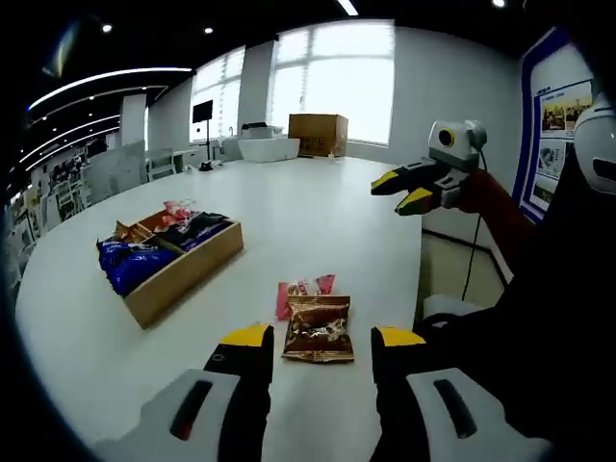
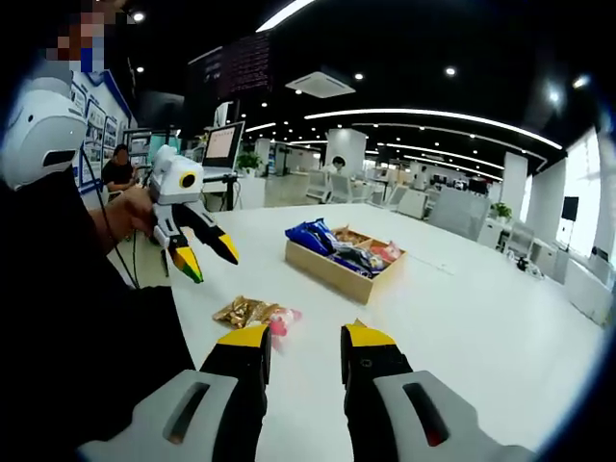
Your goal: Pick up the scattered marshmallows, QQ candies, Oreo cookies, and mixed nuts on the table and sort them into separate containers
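A broad, rounded white desk (image 1: 318, 207) stood in an open-plan office with dark ceilings, strip lights and tall bright windows. On the desk lay a long, shallow wooden tray (image 1: 188, 274) with dividers, its compartments holding blue packets (image 1: 130, 262), dark packets and a few pink-red ones; its long axis ran obliquely away from the near edge.

Closer to the near edge lay a glossy brown foil snack packet (image 1: 319, 328), flat, partly overlapping a pink sweet packet (image 1: 303, 289) just beyond it. The left gripper view showed them squarely between the left tongs (image 1: 319, 336), the brown packet's long axis running away from the camera. The left tongs were spread wide and empty, hovering over the packets.

The right gripper view gave the opposite side: the same brown packet (image 2: 243, 311) and pink one (image 2: 283, 319) to the left of the right tongs (image 2: 304, 337), with the tray (image 2: 342, 265) further in. The right tongs were parted and held nothing. That view also showed distant desks, monitors and a seated person (image 2: 118, 168).
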A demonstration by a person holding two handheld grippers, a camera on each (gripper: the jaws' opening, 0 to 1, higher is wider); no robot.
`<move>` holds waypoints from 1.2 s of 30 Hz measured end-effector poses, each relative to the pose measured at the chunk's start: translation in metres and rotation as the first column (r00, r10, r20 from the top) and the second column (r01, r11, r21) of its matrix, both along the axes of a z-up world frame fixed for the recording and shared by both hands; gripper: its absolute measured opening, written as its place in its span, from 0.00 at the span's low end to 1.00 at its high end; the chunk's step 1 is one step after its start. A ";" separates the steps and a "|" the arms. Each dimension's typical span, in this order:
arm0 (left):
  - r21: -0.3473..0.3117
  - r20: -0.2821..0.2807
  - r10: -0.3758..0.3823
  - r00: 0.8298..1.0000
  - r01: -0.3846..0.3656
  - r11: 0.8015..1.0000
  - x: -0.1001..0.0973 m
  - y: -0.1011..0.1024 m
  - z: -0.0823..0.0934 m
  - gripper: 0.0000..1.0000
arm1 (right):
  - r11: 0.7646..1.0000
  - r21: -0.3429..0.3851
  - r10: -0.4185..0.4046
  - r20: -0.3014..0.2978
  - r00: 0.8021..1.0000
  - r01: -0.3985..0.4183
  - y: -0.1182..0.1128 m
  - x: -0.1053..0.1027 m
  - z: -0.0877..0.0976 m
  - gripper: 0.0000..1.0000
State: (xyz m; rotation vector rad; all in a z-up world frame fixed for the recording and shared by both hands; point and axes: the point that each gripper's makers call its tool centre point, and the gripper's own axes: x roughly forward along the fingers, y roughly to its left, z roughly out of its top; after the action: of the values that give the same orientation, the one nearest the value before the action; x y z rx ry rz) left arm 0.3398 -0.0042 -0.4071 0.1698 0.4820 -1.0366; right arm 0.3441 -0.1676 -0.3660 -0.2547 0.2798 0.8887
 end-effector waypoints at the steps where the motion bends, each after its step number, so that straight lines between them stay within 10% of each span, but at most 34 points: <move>1: 0.002 -0.005 0.002 1.000 -0.002 1.000 0.001 -0.001 -0.002 0.47 | 1.000 -0.001 0.002 -0.001 1.000 -0.002 0.000 0.000 0.000 0.25; 36: 0.090 0.039 0.008 0.999 -0.011 0.996 0.015 -0.047 -0.043 0.58 | 1.000 -0.005 -0.015 -0.025 1.000 0.015 -0.004 -0.004 -0.014 0.25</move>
State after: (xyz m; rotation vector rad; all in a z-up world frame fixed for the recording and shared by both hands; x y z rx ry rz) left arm 0.3547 -0.0511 -0.4505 0.2671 0.4943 -1.0012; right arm 0.3403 -0.1721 -0.3802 -0.2453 0.3067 0.8767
